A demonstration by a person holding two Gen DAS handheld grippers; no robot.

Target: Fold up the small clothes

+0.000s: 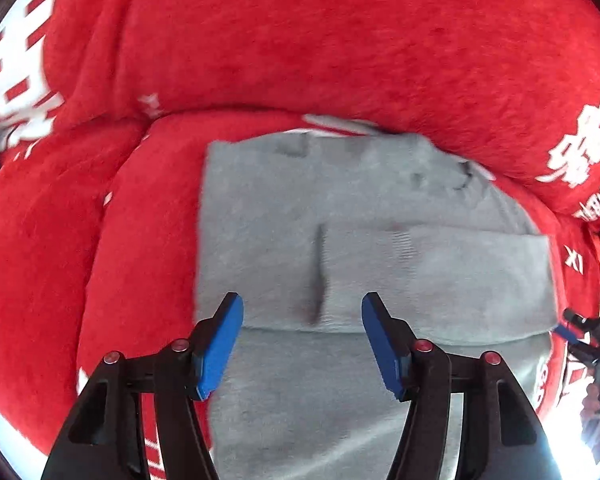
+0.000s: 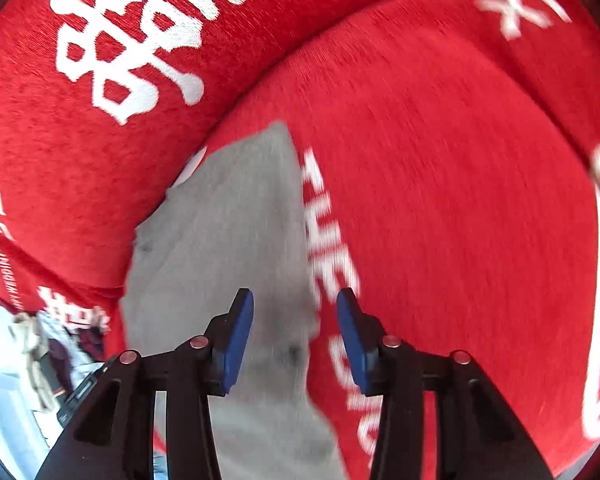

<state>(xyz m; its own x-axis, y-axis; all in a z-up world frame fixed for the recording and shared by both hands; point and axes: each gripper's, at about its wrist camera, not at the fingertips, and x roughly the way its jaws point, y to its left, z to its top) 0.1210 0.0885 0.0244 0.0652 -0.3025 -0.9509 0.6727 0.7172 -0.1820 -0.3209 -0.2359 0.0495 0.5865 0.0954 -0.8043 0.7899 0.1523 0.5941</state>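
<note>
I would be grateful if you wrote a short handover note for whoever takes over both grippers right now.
Left gripper: open, nothing between its pads, hovering over the grey garment.
Right gripper: open, empty, over the garment's edge where it meets the red blanket.
The garment lies flat on the blanket, which has white lettering. One flap is already folded across it, its edge running over the middle in the left wrist view.
Left to do, as I judge it: at least one further fold and a tidy-up of the edges. Whether other clothes are waiting cannot be told from these views.
</note>
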